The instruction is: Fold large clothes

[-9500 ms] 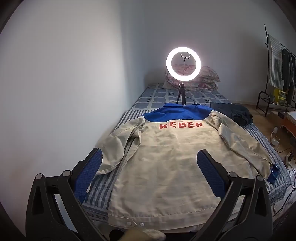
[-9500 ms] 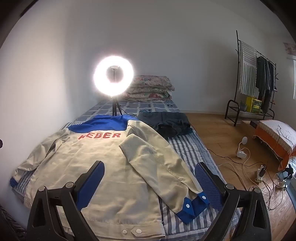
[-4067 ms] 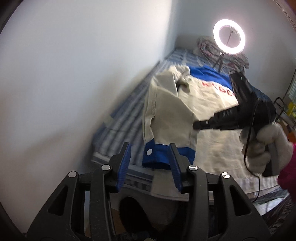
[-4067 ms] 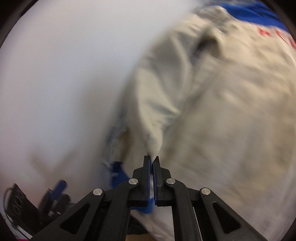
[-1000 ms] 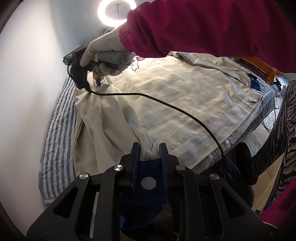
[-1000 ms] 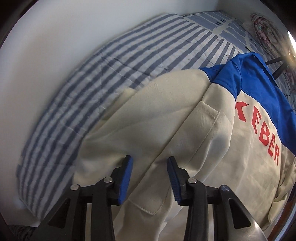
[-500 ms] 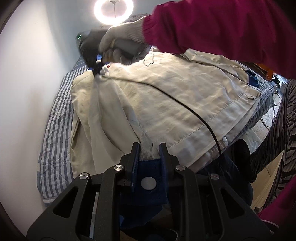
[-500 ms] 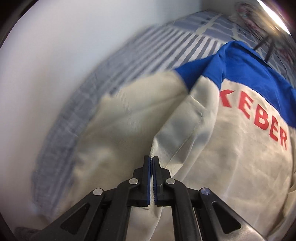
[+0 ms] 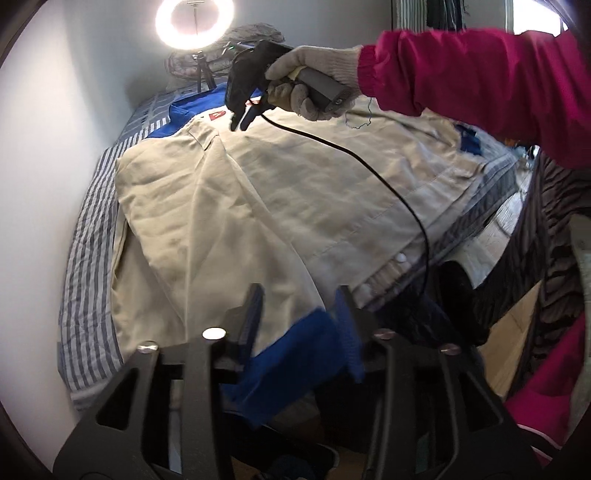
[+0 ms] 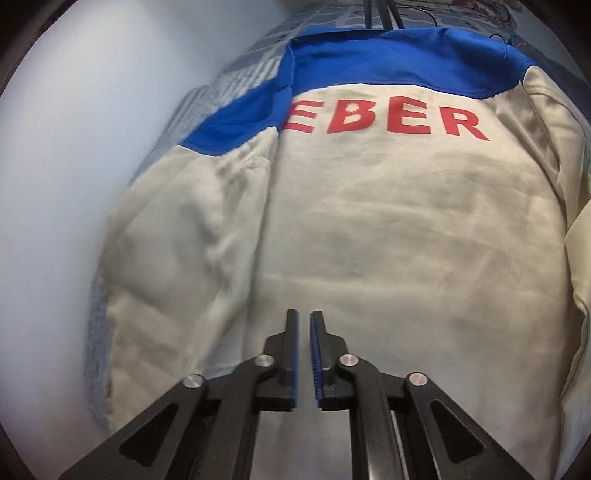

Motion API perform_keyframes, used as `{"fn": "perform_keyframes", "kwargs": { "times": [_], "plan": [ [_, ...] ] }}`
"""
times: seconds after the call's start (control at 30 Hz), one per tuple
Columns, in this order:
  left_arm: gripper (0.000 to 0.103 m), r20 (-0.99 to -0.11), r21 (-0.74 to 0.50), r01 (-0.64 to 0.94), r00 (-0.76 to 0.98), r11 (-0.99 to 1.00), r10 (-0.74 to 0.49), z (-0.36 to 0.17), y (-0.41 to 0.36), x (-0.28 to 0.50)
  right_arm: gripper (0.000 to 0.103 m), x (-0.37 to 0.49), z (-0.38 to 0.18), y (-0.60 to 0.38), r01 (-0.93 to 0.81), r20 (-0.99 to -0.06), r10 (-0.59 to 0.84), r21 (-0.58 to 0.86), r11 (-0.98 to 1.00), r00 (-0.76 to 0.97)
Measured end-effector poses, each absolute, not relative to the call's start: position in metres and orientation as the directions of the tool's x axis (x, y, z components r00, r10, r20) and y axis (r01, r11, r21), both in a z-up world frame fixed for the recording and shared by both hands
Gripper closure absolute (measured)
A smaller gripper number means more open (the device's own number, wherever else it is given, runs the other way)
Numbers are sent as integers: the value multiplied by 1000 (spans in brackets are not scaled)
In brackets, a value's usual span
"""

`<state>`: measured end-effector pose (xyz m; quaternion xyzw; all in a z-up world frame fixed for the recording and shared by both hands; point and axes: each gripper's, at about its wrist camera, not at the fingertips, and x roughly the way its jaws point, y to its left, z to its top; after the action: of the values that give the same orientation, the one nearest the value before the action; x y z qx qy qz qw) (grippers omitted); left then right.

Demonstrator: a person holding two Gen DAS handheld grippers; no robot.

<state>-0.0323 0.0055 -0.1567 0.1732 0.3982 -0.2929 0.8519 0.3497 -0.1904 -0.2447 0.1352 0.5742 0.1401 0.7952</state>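
Your left gripper (image 9: 299, 317) stood spread, the blue cuff (image 9: 295, 354) lying loose between its fingers and not pinched. Your right gripper (image 10: 303, 347) was parted by a narrow gap, nothing between the pads, hovering over the jacket (image 10: 406, 229) just below the red lettering (image 10: 384, 120).

The jacket lay back-up on the striped bed (image 9: 88, 229). Its left sleeve (image 9: 207, 206) was folded in over the jacket's back, cuff hanging past the jacket's hem off the bed edge. The other sleeve (image 10: 576, 229) sat along the jacket's far side, not yet folded, as far as I could judge.

Risks from here, as judgement:
- The cuff hung off the bed, past the hem. With your fingers spread, its weight could drag the folded sleeve back off the jacket. Cause: no support under the cuff.
- The sleeve fold showed deep creases near the jacket's shoulder. Folding on over them would likely lock in bulk and leave a crooked packet.
- The black cable (image 9: 369, 162) from your right gripper trailed across the jacket's back. A sweep of that hand could snag cloth and pull the fold askew.
- The ring light (image 9: 194, 20) on its tripod stood just beyond the jacket's collar (image 10: 399, 48); a lifted collar could knock it.

Containers: none visible in either view, so no contents to record.
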Motion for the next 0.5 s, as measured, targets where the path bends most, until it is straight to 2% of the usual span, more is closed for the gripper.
{"fn": "perform_keyframes", "kwargs": {
  "times": [0.07, 0.13, 0.2, 0.33, 0.43, 0.47, 0.5],
  "plan": [
    [51, -769, 28, 618, 516, 786, -378, -148, 16, -37, 60, 333, -229, -188, -99, -866, 393, 381, 919, 309],
    [48, -758, 24, 572, 545, 820, -358, -143, 29, -36, 60, 325, -221, -174, -155, -857, 434, 406, 900, 277],
    [46, -761, 20, 503, 568, 864, -313, -143, 46, -23, 55, 321, -220, -151, -196, -861, 446, 407, 892, 243],
    [44, -783, -61, 437, 536, 897, -315, -153, 75, 9, 53, 310, -228, -121, -224, -920, 337, 292, 930, 202],
    [44, -799, -176, 402, 475, 899, -369, -167, 96, 26, 53, 318, -245, -118, -209, -937, 295, 256, 944, 185],
    [44, -801, -214, 379, 460, 901, -383, -172, 103, 33, 56, 320, -252, -119, -201, -937, 302, 266, 943, 177],
    [44, -801, -250, 350, 449, 903, -396, -175, 110, 40, 68, 320, -258, -121, -193, -932, 323, 291, 937, 165]
  ]
}}
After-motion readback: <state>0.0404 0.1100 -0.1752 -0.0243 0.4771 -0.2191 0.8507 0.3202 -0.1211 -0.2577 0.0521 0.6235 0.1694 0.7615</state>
